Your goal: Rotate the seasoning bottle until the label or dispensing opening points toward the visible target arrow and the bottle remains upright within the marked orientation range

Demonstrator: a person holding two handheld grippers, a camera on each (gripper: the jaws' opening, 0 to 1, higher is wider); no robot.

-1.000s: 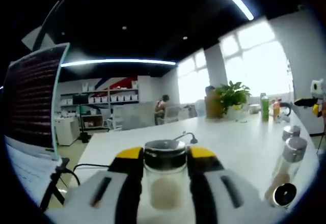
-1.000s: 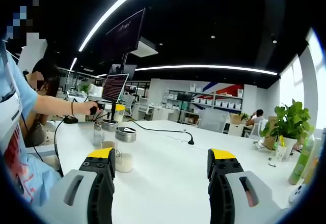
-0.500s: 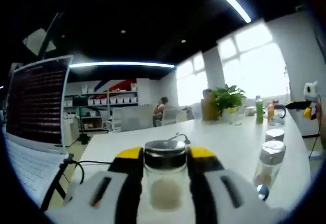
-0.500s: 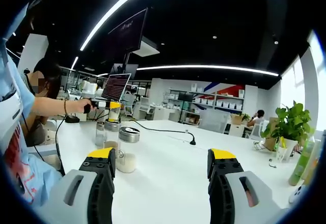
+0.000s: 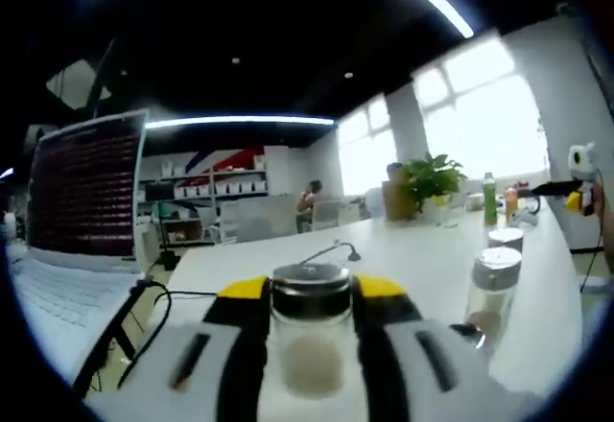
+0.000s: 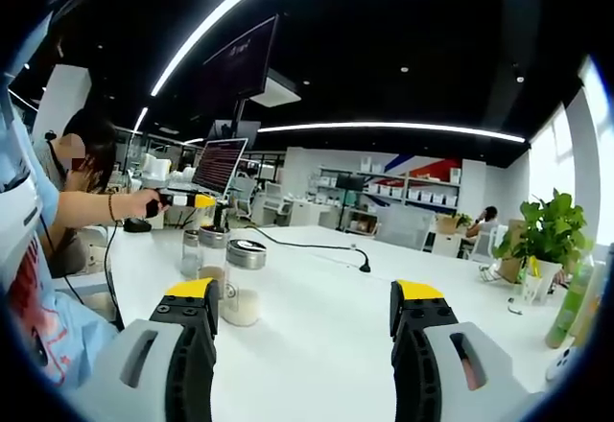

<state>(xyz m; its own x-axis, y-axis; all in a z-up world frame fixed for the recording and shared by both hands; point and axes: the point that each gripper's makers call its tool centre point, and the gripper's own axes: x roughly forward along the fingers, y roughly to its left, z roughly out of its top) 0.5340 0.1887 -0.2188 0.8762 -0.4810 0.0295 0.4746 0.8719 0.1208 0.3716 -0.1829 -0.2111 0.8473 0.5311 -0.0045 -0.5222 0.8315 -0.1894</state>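
The left tool [image 5: 309,345] has its jaws closed against the sides of the seasoning bottle [image 5: 309,331] — a clear glass jar with a dark metal cap and pale powder in its lower half, sitting upright between the yellow-tipped jaws over the white table [image 5: 422,259]. Two more capped shakers [image 5: 486,288] stand just to its right, and an open laptop [image 5: 82,201] sits at the left.

The right tool [image 6: 302,331] hangs wide open with nothing between its jaws, well back from the work; from there the left tool [image 6: 182,199] shows far off in the person's hand, with a glass jar [image 6: 240,283] and a smaller shaker [image 6: 192,249] nearer on the table.

No arrow or marked range is visible, so the alignment cannot be judged. The likely trouble: smooth glass may slip in the jaws as the wrist turns, leaving the bottle tilted or short of its heading — or a wide swing may knock the neighbouring shakers.
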